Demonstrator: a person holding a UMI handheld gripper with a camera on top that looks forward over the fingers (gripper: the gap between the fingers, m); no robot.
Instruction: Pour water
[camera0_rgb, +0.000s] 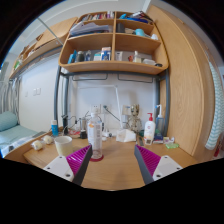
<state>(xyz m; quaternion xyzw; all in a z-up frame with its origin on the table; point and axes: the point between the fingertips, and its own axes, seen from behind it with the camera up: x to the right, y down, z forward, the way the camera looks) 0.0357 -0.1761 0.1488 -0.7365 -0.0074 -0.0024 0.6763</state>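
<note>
Gripper view | hand-held gripper (112, 163) wide open, holding nothing, pads (80, 163) angled toward tabletop (120, 165) | clear water bottle (95, 133) stands upright just beyond the fingers, left of centre, likely the approach target | cup (64, 144) beside it, presumably to receive the water

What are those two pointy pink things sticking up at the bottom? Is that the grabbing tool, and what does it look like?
Yes, that is the gripper. It has two wedge-shaped fingers, pale grey to white on the outer side, each with a magenta pad on its inner face. They taper toward the tips. No cables, markings, hand or sleeve show in this view.
</note>
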